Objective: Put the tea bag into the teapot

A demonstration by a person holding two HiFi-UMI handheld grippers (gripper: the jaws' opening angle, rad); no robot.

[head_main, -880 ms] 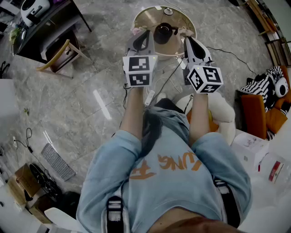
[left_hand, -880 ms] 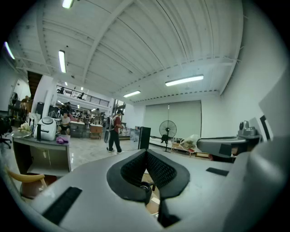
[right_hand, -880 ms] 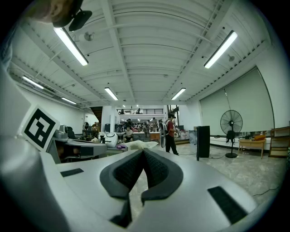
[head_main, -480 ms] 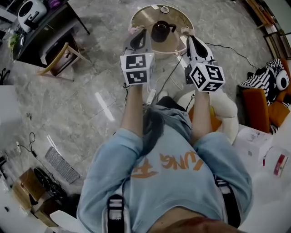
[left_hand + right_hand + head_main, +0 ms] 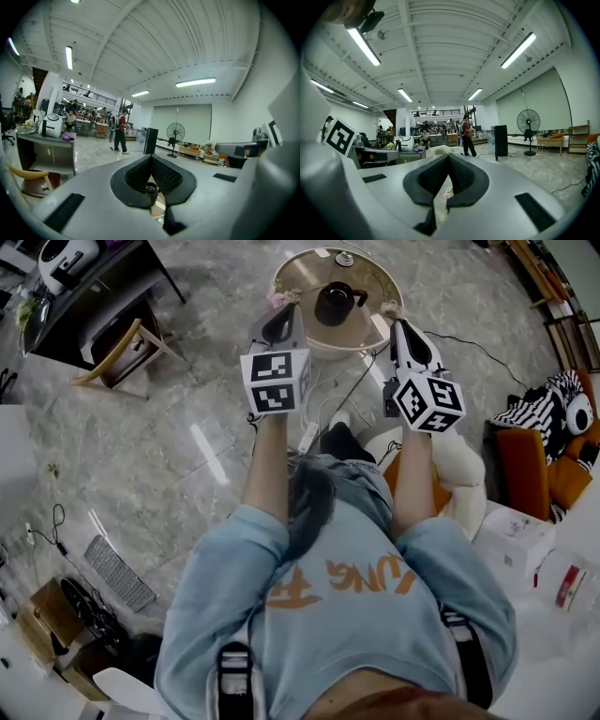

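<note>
My right gripper (image 5: 448,159) is pinched on the pale pink-white tea bag (image 5: 442,197); left gripper (image 5: 151,158) jaws are pressed together. Centre bag above the dark round teapot (image 5: 336,302) before letting go.

A round tan table (image 5: 295,282) on the marble floor (image 5: 187,362) carries a dark teapot (image 5: 336,304)
</note>
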